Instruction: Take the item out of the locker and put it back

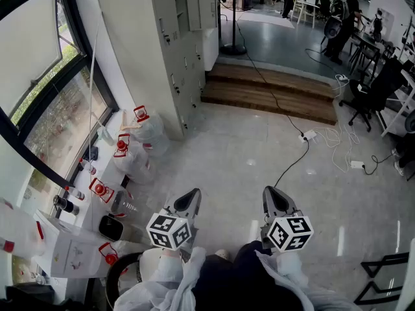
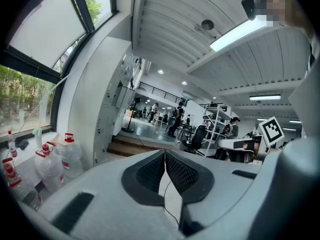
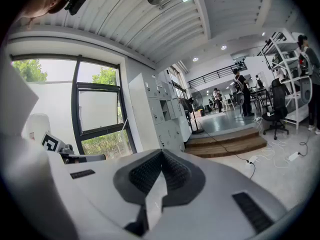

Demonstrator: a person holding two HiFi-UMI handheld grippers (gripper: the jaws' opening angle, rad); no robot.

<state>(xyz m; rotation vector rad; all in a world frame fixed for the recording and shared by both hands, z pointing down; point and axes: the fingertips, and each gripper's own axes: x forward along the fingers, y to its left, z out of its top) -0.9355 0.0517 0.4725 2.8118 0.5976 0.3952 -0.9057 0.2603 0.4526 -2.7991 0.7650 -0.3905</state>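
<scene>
Locker (image 1: 176,57): standing far left against the wall, well apart from you; an upper door is hanging open.
Item: not showing from here; you are judging it to be inside.
Water jugs (image 1: 149,131): crowding the left wall; keep right while approaching.
Floor cable (image 1: 292,164): trailing on your right; step clear.
Left gripper (image 1: 192,196): jaws meeting, empty.
Right gripper (image 1: 273,194): jaws meeting, empty; open it only when you are lining up with the compartment.

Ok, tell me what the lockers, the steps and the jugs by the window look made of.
Lockers: probably painted sheet metal, flat pale grey doors. Steps: wood or wood-look boards, brown with plank lines. Jugs: clear plastic, see-through walls, red caps.
</scene>
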